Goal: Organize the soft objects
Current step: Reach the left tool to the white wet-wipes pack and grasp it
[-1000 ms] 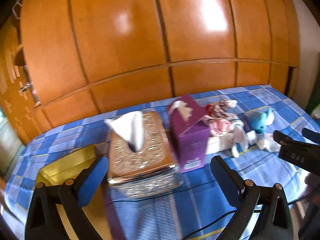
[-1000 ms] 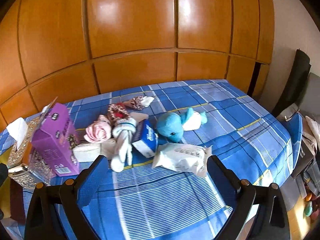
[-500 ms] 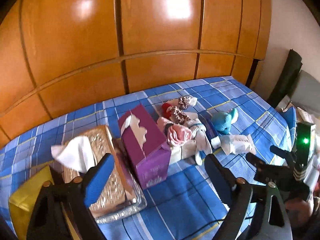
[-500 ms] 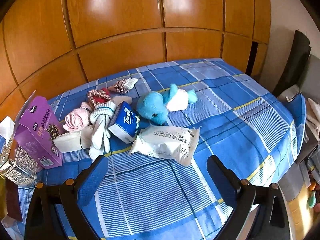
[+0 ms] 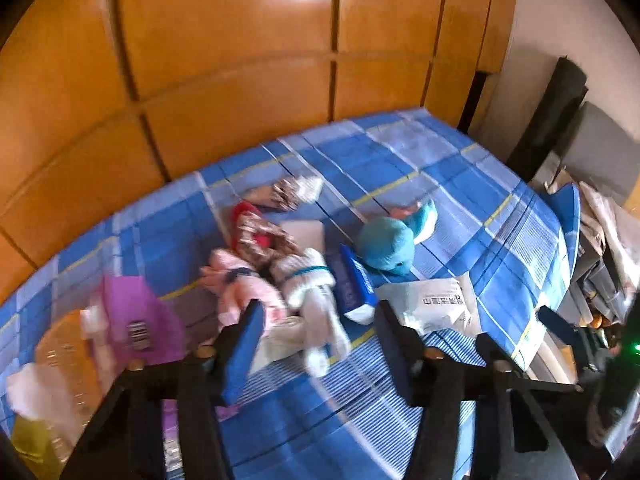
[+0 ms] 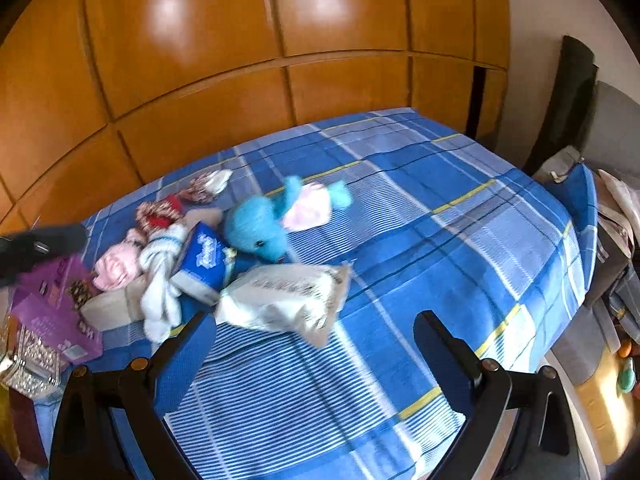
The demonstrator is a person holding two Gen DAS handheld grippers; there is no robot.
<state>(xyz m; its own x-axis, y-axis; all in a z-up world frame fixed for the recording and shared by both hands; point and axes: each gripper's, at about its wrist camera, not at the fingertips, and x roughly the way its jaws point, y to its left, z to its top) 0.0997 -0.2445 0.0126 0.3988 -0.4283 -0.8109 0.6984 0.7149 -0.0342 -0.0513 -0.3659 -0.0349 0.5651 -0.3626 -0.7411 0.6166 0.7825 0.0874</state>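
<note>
A pile of soft things lies on the blue checked cloth (image 6: pixel 420 216): a blue plush toy (image 6: pixel 260 224) (image 5: pixel 386 244), a white plush (image 6: pixel 162 276) (image 5: pixel 312 292), a pink plush (image 6: pixel 116 266) (image 5: pixel 244 292), a blue tissue pack (image 6: pixel 204 260) (image 5: pixel 354 288) and a white wipes pack (image 6: pixel 288 296) (image 5: pixel 436 304). My left gripper (image 5: pixel 316 344) is open and empty, hovering just in front of the white plush. My right gripper (image 6: pixel 316 344) is open and empty, just in front of the wipes pack.
A purple tissue box (image 5: pixel 136 320) (image 6: pixel 56 312) and a silver tissue holder (image 5: pixel 68 372) stand at the left. Patterned fabric pieces (image 6: pixel 200 186) lie behind the pile. A wooden panel wall (image 6: pixel 240 60) backs the cloth. Clutter (image 6: pixel 612 280) sits off the right edge.
My left gripper has swung right, from the tissue holder to the soft pile. My right gripper has moved closer to the wipes pack.
</note>
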